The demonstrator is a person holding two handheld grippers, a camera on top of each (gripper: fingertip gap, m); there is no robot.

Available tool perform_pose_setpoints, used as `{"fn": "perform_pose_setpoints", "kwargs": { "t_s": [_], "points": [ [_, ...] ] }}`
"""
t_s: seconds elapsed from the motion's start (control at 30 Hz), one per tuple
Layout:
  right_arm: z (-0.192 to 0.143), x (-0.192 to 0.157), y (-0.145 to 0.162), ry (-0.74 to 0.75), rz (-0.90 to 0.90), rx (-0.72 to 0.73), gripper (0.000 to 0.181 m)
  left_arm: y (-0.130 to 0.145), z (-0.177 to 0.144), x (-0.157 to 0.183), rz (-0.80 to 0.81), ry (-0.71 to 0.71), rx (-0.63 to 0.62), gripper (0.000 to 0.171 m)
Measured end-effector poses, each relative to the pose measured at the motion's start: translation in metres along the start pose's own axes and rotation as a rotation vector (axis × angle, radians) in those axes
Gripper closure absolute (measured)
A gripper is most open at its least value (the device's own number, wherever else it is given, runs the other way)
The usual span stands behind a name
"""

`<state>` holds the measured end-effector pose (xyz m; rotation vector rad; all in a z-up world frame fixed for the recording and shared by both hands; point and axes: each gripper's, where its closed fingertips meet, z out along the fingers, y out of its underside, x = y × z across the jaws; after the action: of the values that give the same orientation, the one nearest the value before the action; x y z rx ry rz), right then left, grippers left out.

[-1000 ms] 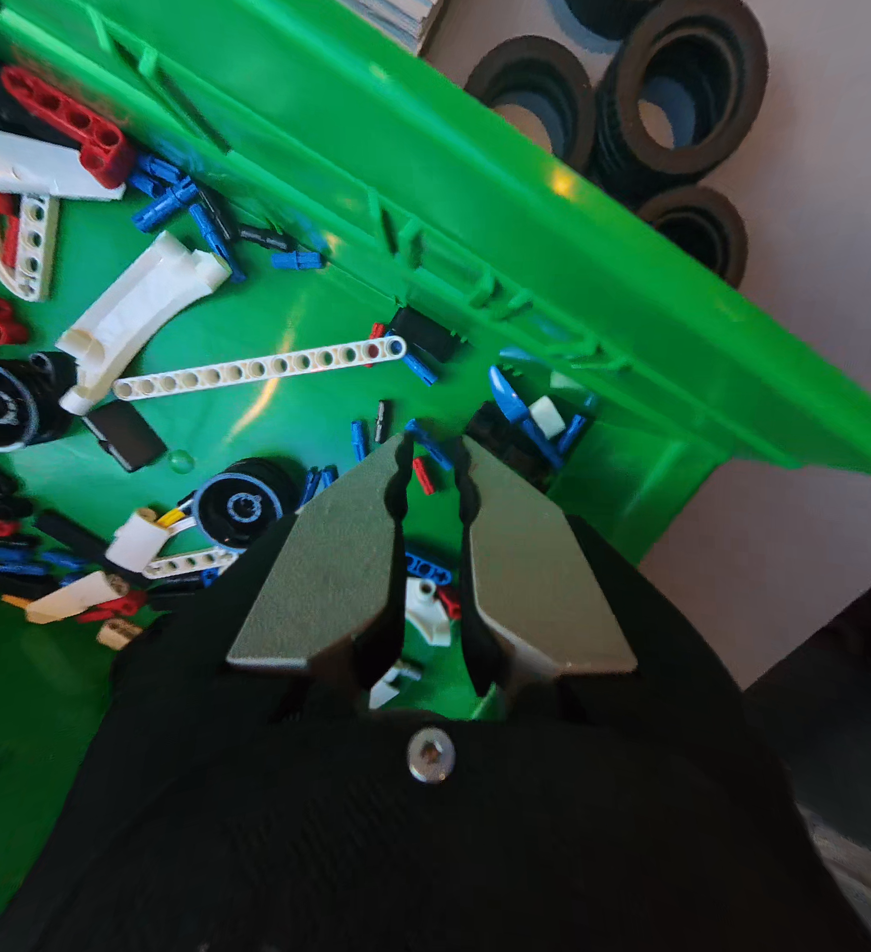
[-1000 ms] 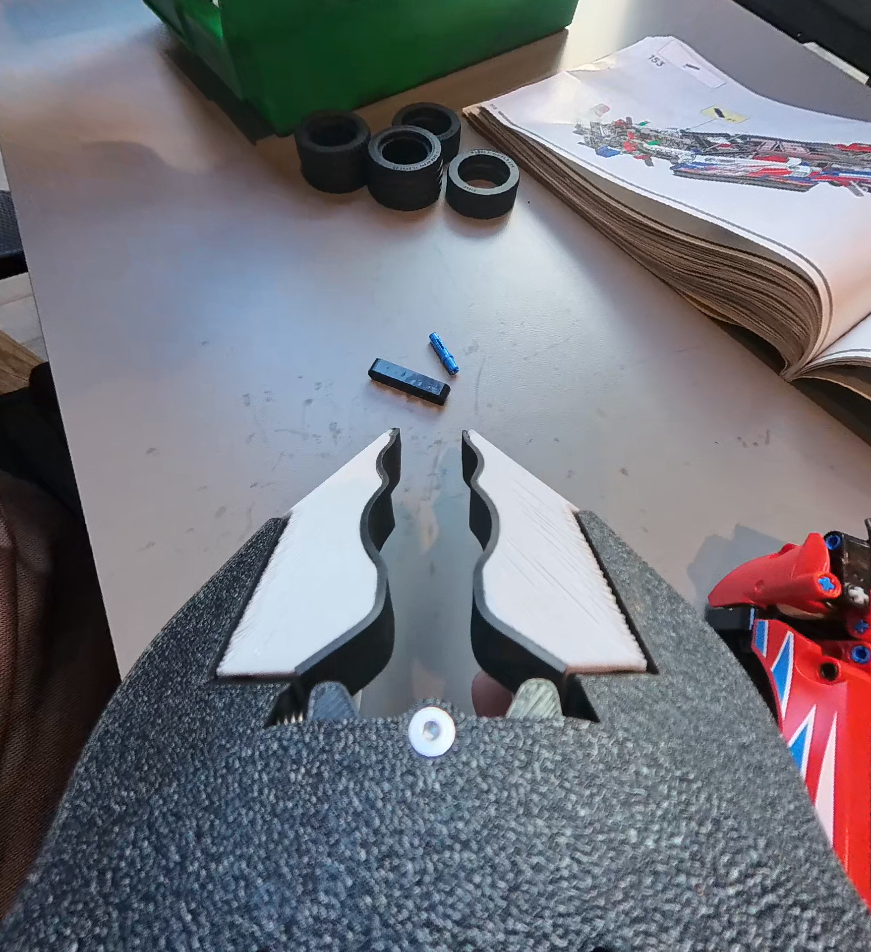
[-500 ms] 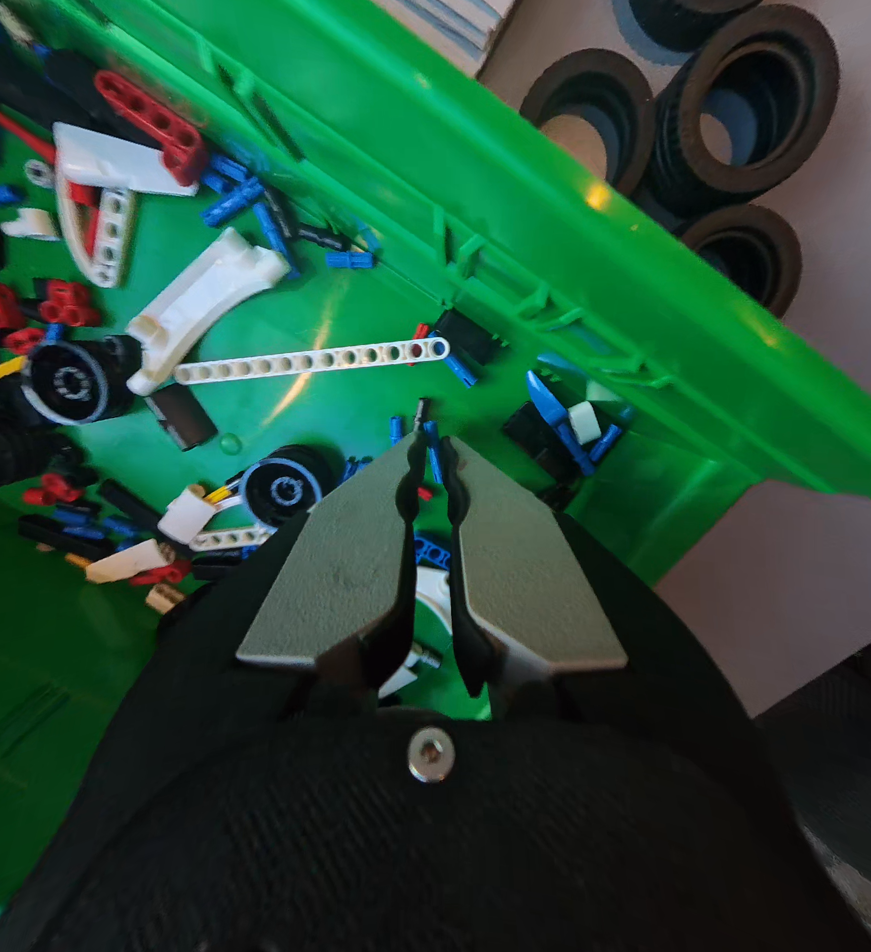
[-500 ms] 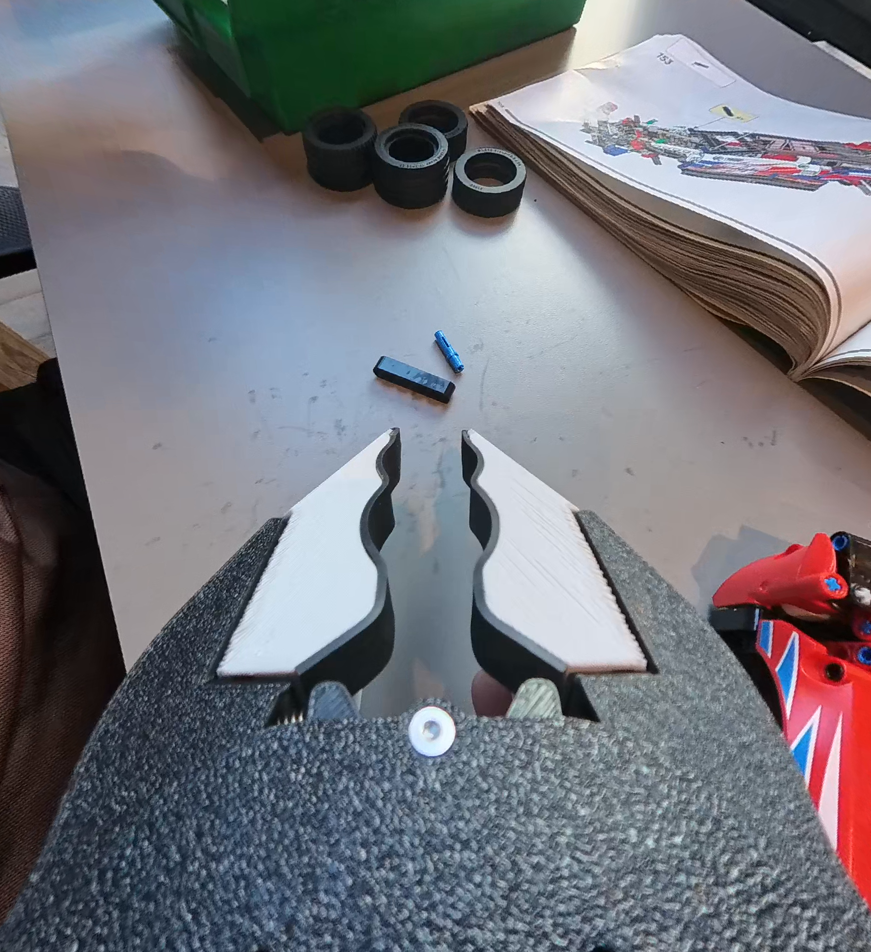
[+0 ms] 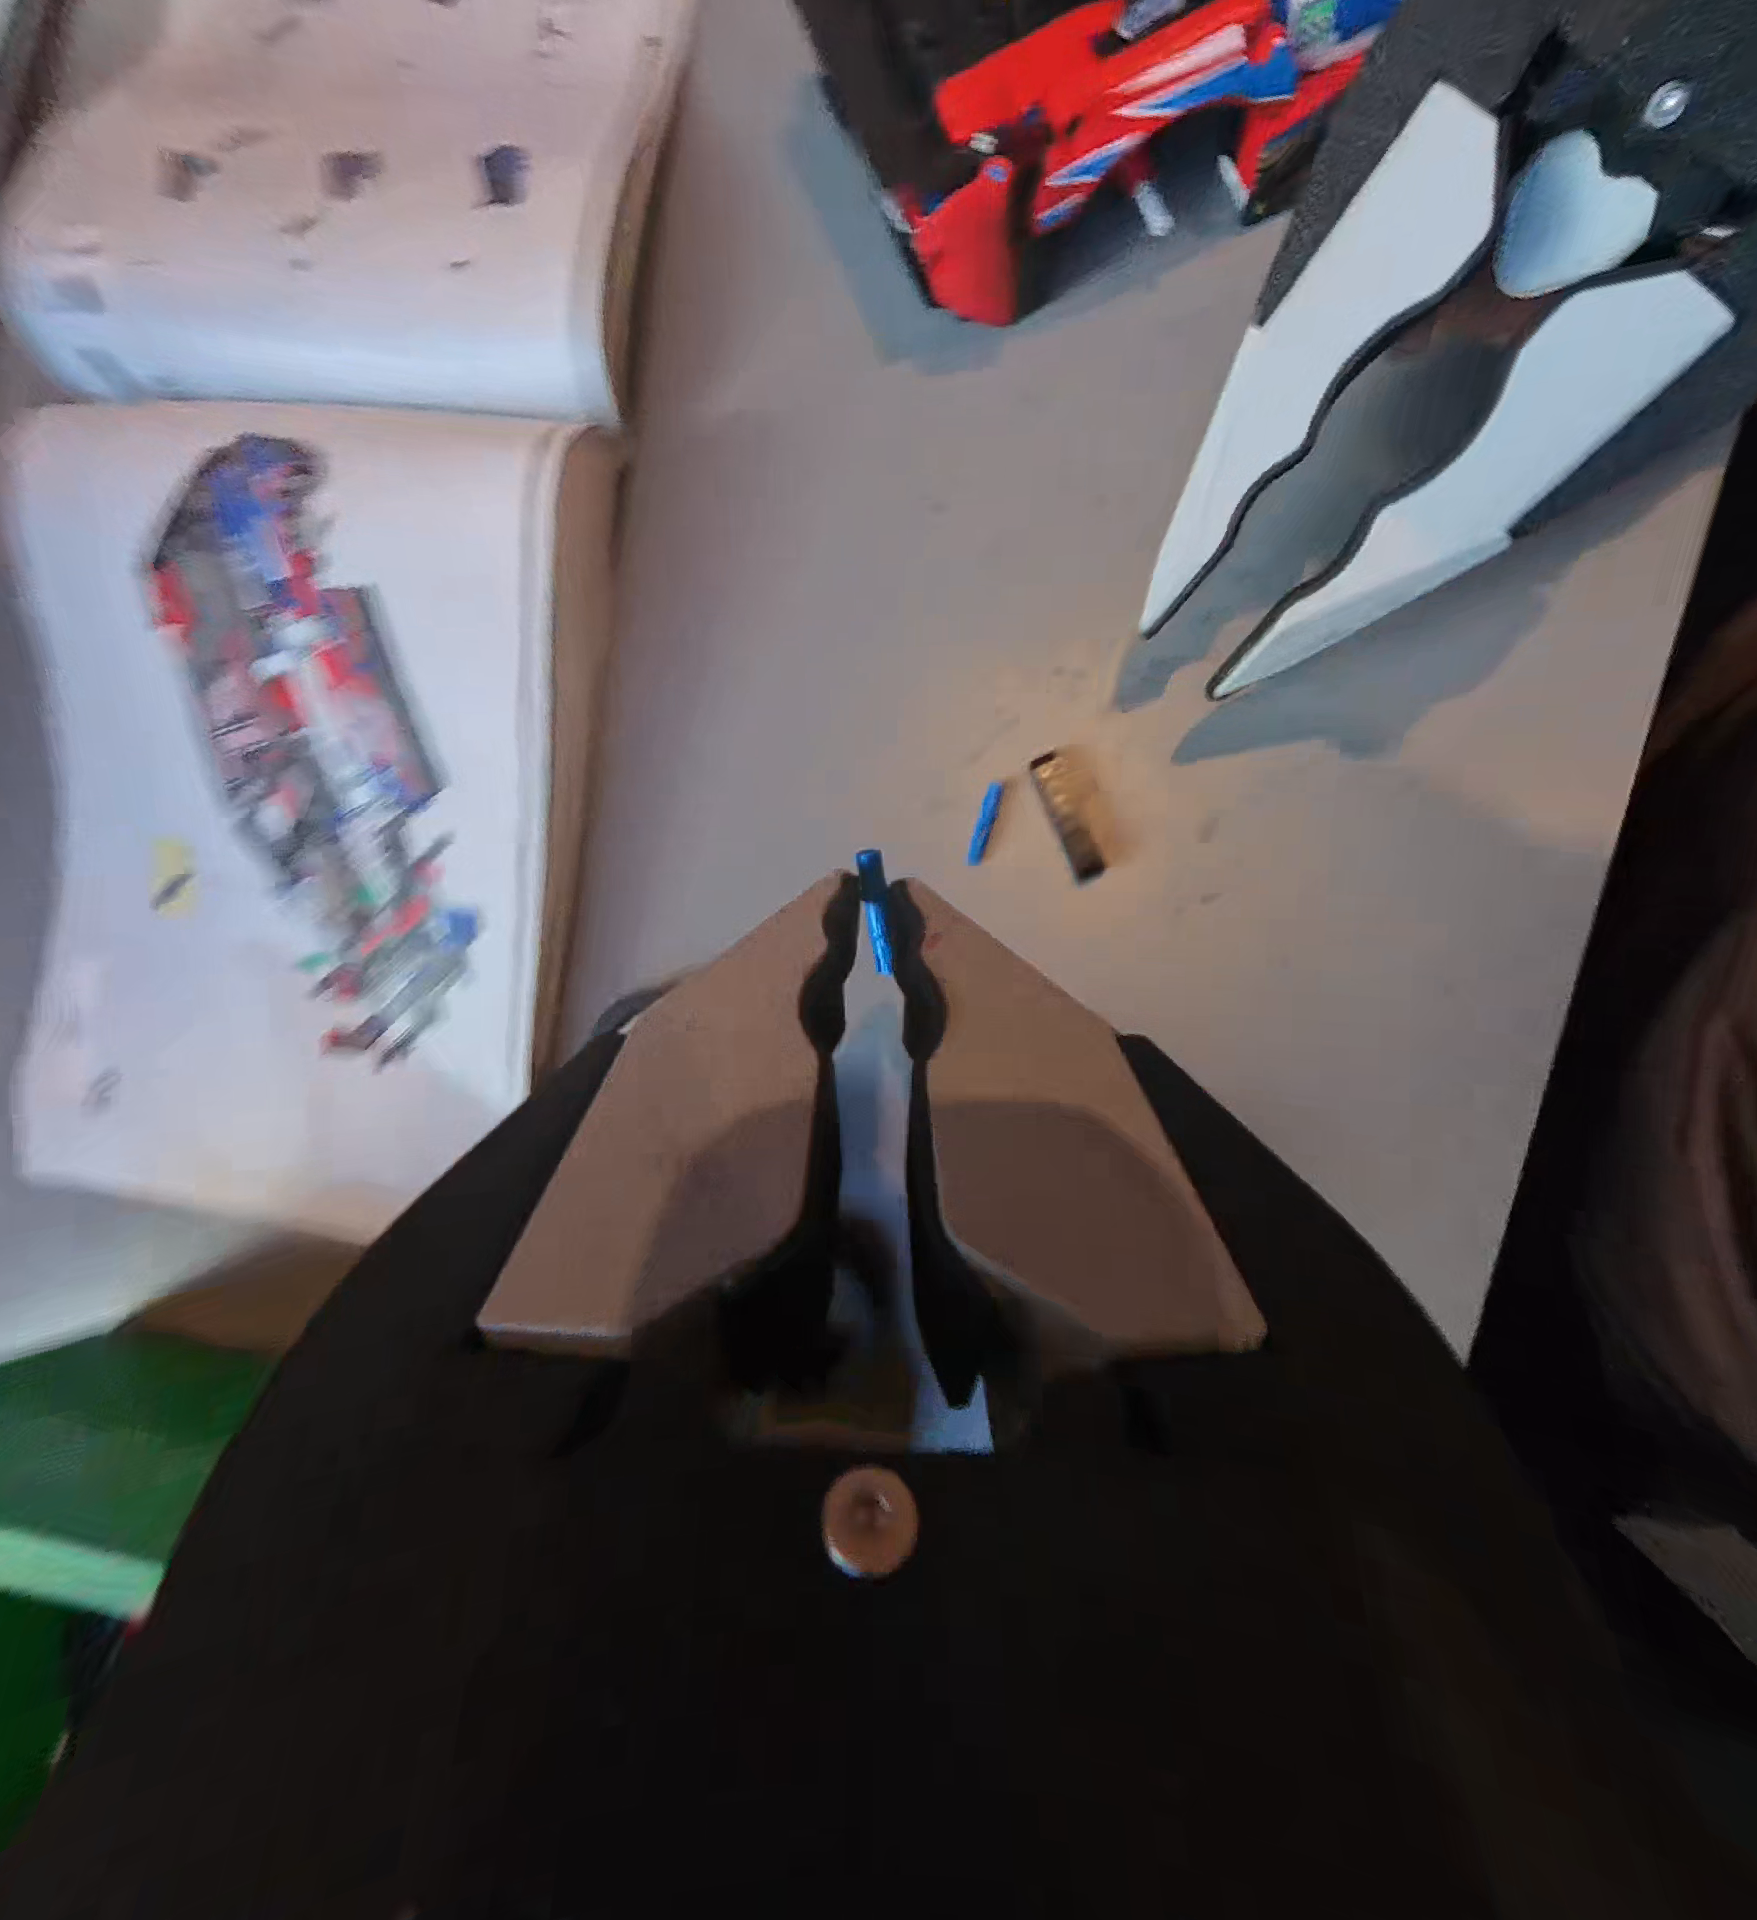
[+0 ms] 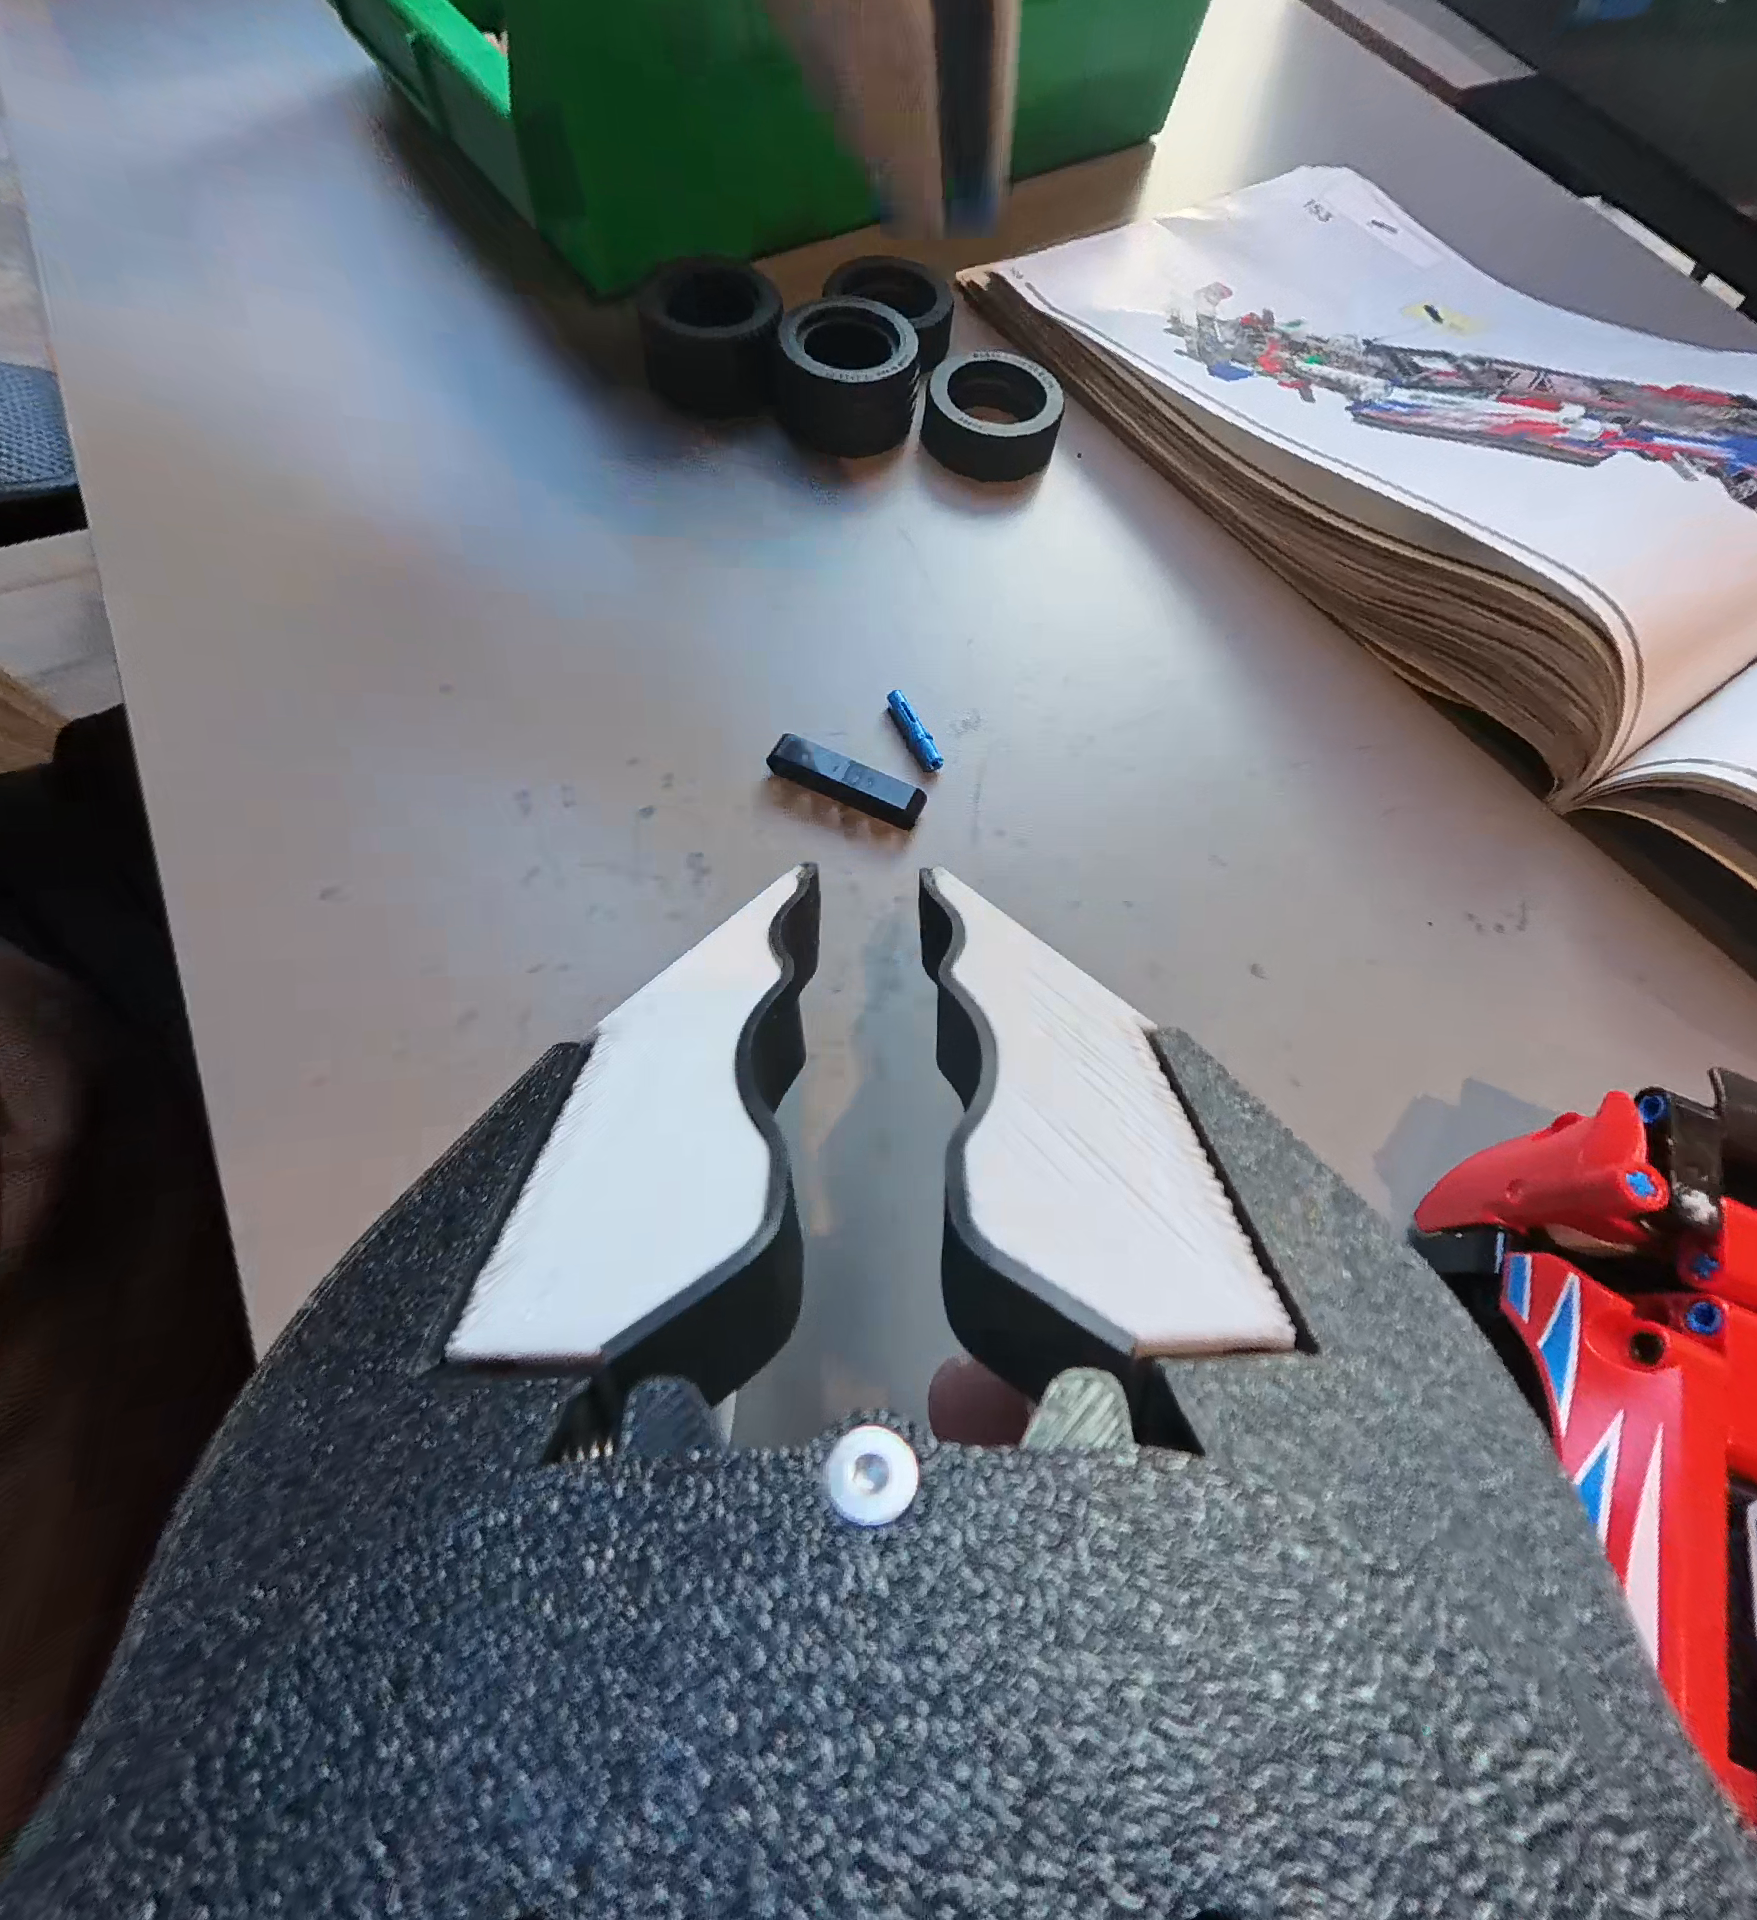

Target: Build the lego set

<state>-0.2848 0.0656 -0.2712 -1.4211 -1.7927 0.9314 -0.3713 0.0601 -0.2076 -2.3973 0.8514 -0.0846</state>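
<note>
My left gripper (image 5: 872,885) is shut on a small blue pin (image 5: 874,914) and holds it above the table. A second blue pin (image 5: 985,823) and a short black beam (image 5: 1068,818) lie on the table just beyond it; both also show in the right wrist view, the pin (image 6: 913,729) beside the beam (image 6: 846,779). My right gripper (image 6: 868,883) is open and empty, just short of the beam; it also shows in the left wrist view (image 5: 1191,655). The red, white and blue car model (image 6: 1674,1340) stands at the lower right.
An open instruction book (image 6: 1476,499) lies on the right of the table. Several black tyres (image 6: 853,364) stand in front of the green parts bin (image 6: 708,135). The blurred left gripper (image 6: 941,114) hangs over the bin side. A dark chair and clothing are at the left edge. About 12 cm separates my left fingertips from my right.
My left gripper closed on a blue pin in the green bin, lifted out and swung over the table toward the loose pin and beam. The right gripper barely moved.
</note>
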Motion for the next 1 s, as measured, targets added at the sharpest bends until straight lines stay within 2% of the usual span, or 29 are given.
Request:
{"fn": "perform_pose_setpoints", "kwargs": {
  "t_s": [0.07,0.2,0.23,0.3,0.4,0.6,0.7,0.8,0.87,0.93,1.0],
  "points": [
    [-0.002,-0.001,-0.001,0.006,-0.008,0.013,0.162,0.0,0.037,0.011,0.007,0.097,-0.074,0.168],
    [-0.006,-0.006,0.0,-0.005,-0.022,0.015,0.162,0.019,0.093,0.009,0.007,0.128,-0.235,0.168],
    [-0.007,-0.008,0.0,-0.007,-0.025,0.018,0.162,0.023,0.099,0.012,-0.003,0.149,-0.253,0.167],
    [-0.008,-0.01,0.0,-0.012,-0.028,0.024,0.163,0.014,0.099,0.018,-0.044,0.214,-0.205,0.168],
    [-0.009,-0.012,0.001,-0.021,-0.029,0.022,0.163,0.019,0.095,0.011,-0.056,0.188,-0.231,0.165],
    [-0.008,-0.012,0.002,-0.02,-0.034,0.011,0.163,0.013,0.078,0.018,-0.107,0.216,-0.148,0.161],
    [-0.007,-0.012,0.003,-0.015,-0.038,0.003,0.163,0.017,0.061,0.008,-0.127,0.118,-0.125,0.158],
    [-0.007,-0.011,0.003,-0.01,-0.039,0.003,0.164,-0.001,0.019,0.02,-0.161,0.071,0.077,0.16],
    [-0.007,-0.011,0.003,-0.006,-0.037,0.004,0.164,-0.004,-0.01,0.024,-0.192,0.005,0.203,0.161],
    [-0.007,-0.01,0.003,0.001,-0.033,0.003,0.165,0.009,-0.038,0.018,-0.229,-0.106,0.288,0.165],
    [-0.007,-0.009,0.003,0.012,-0.03,0.003,0.166,0.04,-0.07,-0.003,-0.28,-0.271,0.312,0.167]
  ]
}}
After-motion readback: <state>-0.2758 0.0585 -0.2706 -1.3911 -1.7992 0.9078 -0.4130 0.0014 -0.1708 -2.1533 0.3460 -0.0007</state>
